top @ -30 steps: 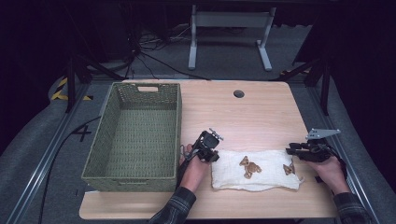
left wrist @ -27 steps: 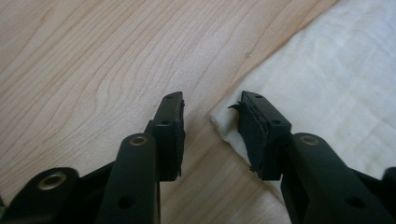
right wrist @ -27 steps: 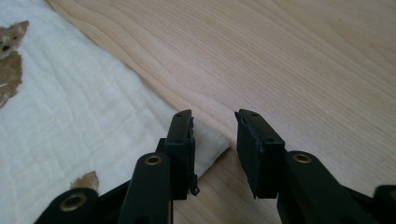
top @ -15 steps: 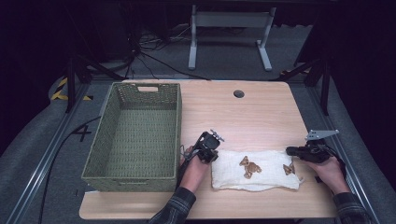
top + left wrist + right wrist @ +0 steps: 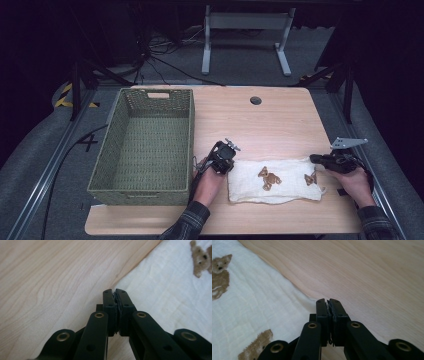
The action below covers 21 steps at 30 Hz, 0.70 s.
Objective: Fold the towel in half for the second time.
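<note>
We had the white rectangular cloth printed with brown bears [image 5: 280,182] lying flat on the near right part of the light wooden table [image 5: 280,120], with the green woven basket [image 5: 145,142] standing empty to its left, close by but not touching. The left tool [image 5: 223,161] sat at the cloth's far left corner and the right tool [image 5: 327,161] at its far right corner; both had just been closing. In the left gripper view the black jaws of the left tool [image 5: 116,293] were pressed together right over the cloth's edge, and in the right gripper view the right tool [image 5: 327,302] looked the same, with what seemed a sliver of white fabric caught between the pads, though we could not tell how much. That was our main worry: if only a thin hem had been pinched, any lift would likely have let a corner slip out, leaving the cloth hanging from one side and crumpling. Uneven pulling by the two hands could have stretched or skewed the cloth, spoiling a neat fold. Dragging rather than lifting might have bunched the near edge against the table. A swing towards the basket could also have snagged the cloth on its rim.
</note>
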Motion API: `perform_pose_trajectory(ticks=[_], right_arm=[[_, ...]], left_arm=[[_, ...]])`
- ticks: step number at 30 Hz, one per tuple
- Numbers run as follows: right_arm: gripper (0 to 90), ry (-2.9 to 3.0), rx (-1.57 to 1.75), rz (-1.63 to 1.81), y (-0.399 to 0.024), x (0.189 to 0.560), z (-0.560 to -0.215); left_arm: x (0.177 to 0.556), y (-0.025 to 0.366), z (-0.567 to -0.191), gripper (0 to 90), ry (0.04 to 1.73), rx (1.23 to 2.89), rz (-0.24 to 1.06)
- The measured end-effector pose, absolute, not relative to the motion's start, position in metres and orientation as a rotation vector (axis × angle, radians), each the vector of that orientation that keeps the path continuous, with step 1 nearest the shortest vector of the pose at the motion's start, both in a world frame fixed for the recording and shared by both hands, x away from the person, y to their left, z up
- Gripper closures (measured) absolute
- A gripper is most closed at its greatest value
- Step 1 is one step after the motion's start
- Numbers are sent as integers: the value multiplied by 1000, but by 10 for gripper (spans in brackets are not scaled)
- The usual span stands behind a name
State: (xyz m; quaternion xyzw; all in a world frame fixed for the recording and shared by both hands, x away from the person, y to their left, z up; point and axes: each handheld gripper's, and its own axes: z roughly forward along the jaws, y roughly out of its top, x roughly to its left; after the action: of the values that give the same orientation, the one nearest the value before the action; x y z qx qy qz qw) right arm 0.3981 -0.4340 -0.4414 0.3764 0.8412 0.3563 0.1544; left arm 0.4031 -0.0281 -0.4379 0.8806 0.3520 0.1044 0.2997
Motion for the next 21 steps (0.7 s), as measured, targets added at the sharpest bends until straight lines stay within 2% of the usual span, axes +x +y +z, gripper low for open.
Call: perform_pose_trajectory(ticks=[5,21], right_arm=[[872,2335,1089,1047,-446,398,-431],[870,2306,1053,1082,-449,379,-421]], left_arm=[[400,-25,-429,879,923,2262,322],[378,-20,-413,878,869,2221,347]])
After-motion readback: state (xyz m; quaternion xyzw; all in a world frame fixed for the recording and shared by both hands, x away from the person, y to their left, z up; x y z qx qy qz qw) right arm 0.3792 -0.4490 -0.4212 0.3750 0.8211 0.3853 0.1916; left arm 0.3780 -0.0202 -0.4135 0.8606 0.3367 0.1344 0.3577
